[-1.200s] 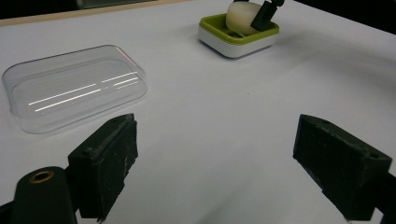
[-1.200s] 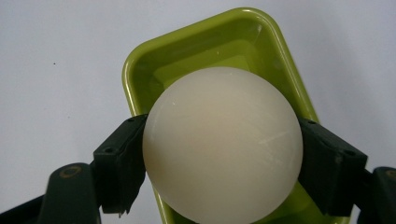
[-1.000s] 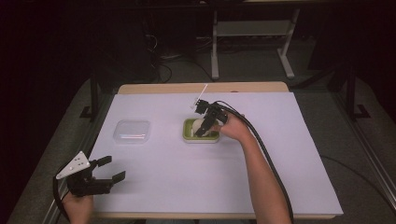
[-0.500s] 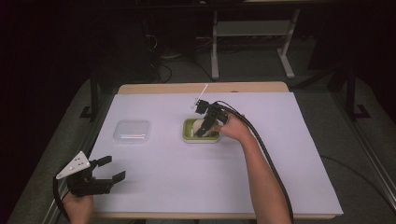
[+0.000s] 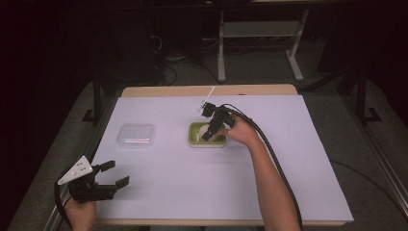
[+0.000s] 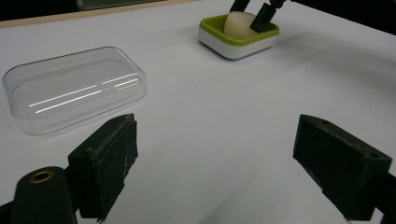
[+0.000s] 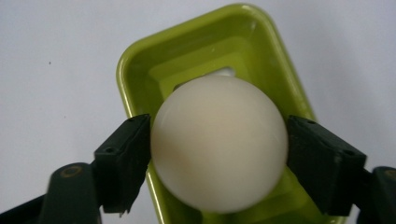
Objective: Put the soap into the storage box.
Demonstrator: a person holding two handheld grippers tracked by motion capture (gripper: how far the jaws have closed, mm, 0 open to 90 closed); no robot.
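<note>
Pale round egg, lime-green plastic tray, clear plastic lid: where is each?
Pale round egg [image 7: 218, 142], right gripper view, middle of its shell.
Lime-green plastic tray [image 7: 140, 56], right gripper view, upper-left rim.
Clear plastic lid [image 6: 74, 91], left gripper view, flat top.

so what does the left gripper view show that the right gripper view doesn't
Left gripper view alone: the clear plastic lid lying flat on the table, and the left gripper open over bare white surface. Right gripper view alone: the green dish's inner steps, and the right gripper with its fingers against the egg's sides. Both: the egg in the green dish.
</note>
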